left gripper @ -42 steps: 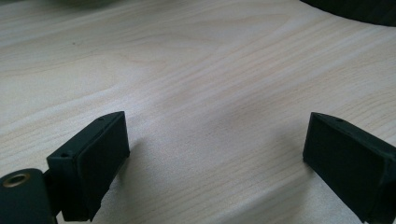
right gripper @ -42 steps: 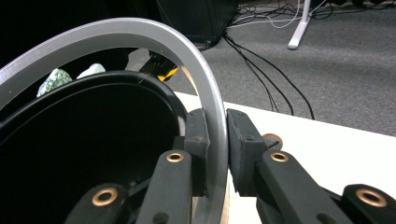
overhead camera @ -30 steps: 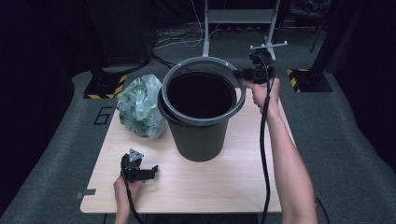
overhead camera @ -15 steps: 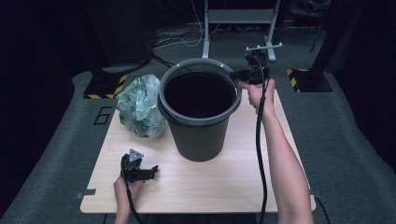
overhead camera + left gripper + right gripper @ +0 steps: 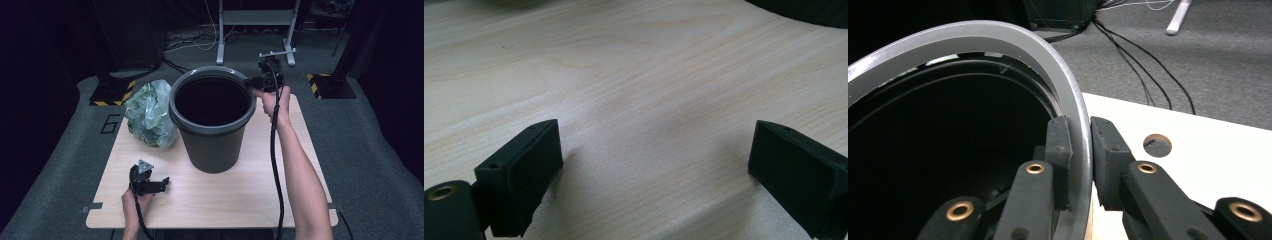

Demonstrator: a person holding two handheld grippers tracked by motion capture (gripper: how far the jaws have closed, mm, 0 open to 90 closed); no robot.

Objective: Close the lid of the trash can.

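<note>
Light wood table (image 5: 280, 190), rectangular, on grey carpet. Dark grey bin (image 5: 214, 145) upright near table centre, ribbed wall, wider at top, inside dark and contents not readable. Lighter grey ring (image 5: 210, 75) seated round bin's top edge; same ring close up in right gripper view (image 5: 998, 42), smooth and glossy. Crumpled green-tinted plastic bag (image 5: 149, 112) on table just beside bin's left side, touching or nearly touching bin wall. Metal stand legs (image 5: 252, 20) on floor beyond table, loose cables (image 5: 187, 42) near them, yellow-black striped floor markers (image 5: 111, 92) either side.

Right gripper (image 5: 252, 81) at bin's far-right rim, held up by right hand (image 5: 272, 102), forearm stretched across table's right part, cable trailing down along arm. Right gripper (image 5: 1080, 160) clenched on ring: one jaw inside bin, other outside, pads pressed against ring from both sides. Small round hole (image 5: 1157, 145) in tabletop just beyond outer jaw.

Left gripper (image 5: 159, 184) low on table's near-left corner area, well apart from bin, held by left hand (image 5: 135, 202), grey three-cornered plate on top. Left gripper (image 5: 654, 165) released: jaws spread wide, bare wood between them, nothing gripped. Dark bin base edge (image 5: 809, 10) at top right of left gripper view.
</note>
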